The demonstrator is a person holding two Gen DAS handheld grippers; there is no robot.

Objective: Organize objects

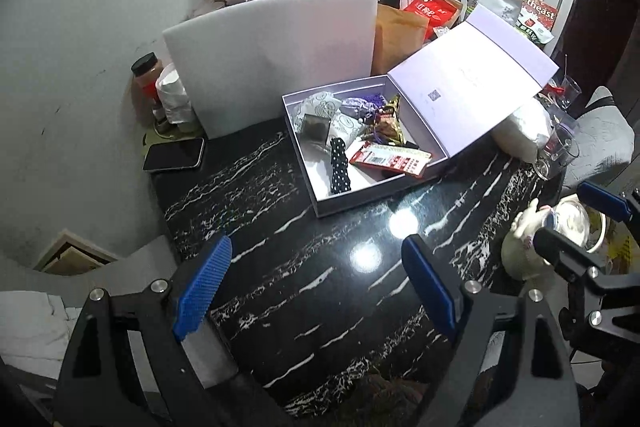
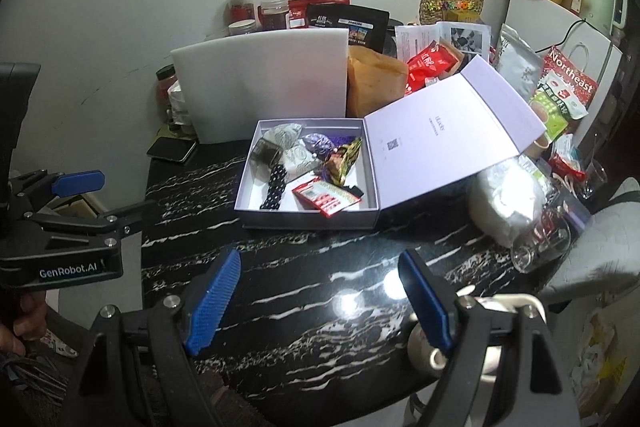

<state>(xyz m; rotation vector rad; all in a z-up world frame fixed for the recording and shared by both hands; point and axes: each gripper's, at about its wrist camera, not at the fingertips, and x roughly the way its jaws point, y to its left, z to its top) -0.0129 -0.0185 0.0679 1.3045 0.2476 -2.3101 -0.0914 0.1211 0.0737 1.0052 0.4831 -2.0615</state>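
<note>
An open lavender box (image 1: 340,201) (image 2: 308,217) sits on the black marble table (image 1: 280,267) (image 2: 300,287), its lid (image 1: 472,83) (image 2: 448,131) tipped back to the right. Inside lie a polka-dot pouch (image 1: 339,167) (image 2: 276,189), a red packet (image 1: 390,159) (image 2: 326,199), a gold snack wrapper (image 1: 390,125) (image 2: 344,159), purple sachets and white patterned pouches. My left gripper (image 1: 316,291) is open and empty above the table's near edge, also seen in the right wrist view (image 2: 100,195). My right gripper (image 2: 320,299) is open and empty, at the right in the left wrist view (image 1: 576,215).
A white foam board (image 1: 272,59) (image 2: 260,83) stands behind the box. A phone (image 1: 174,155) (image 2: 172,149) lies at the table's left. Jars, snack bags and a brown bag (image 1: 396,35) crowd the back. A white plastic bag (image 2: 504,203), a glass (image 2: 540,243) and a teapot (image 1: 532,243) sit at right.
</note>
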